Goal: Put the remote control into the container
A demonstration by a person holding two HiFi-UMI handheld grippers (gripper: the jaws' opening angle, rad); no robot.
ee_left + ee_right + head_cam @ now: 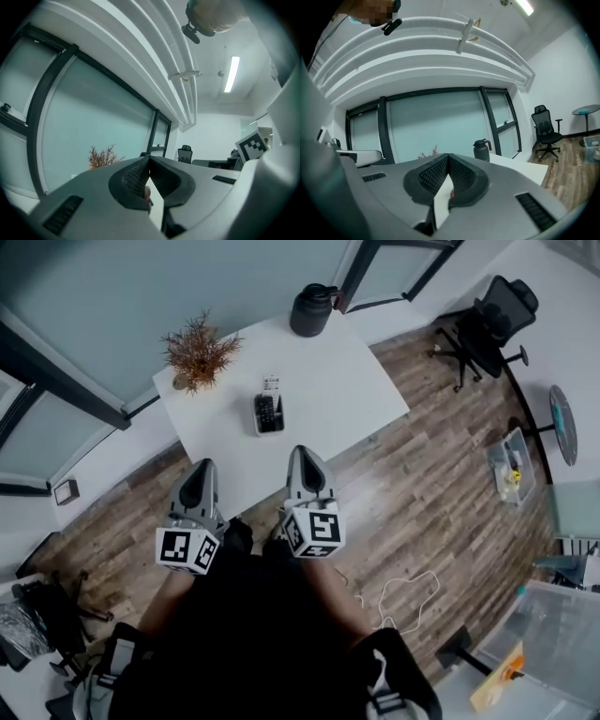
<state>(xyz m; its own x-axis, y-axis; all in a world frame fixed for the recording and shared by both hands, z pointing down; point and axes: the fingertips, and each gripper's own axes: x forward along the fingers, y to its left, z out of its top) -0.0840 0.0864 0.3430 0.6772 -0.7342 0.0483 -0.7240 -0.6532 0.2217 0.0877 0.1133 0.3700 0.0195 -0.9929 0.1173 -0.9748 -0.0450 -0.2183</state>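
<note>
**Both grippers closed and empty, remote control lying in the container**

Head view: the left gripper and the right gripper are hovering side by side over the near edge of the white worktop, both pointing towards it. The container is sitting near the middle of the worktop, well apart from both grippers, and the dark remote control is lying inside it. A small pale item is lying just beyond the container, too small to identify. A dried plant is standing at the far left corner and a black jug at the far edge. An office chair is standing on the wooden floor to the right.

Left gripper view: the jaws of the left gripper are meeting at their tips, with nothing between them. The dried plant is showing above them against the glass wall, and an office chair is standing further off.

Right gripper view: the jaws of the right gripper are pressing together, holding nothing. The black jug is standing on the worktop beyond them, with the office chair at the right.
</note>
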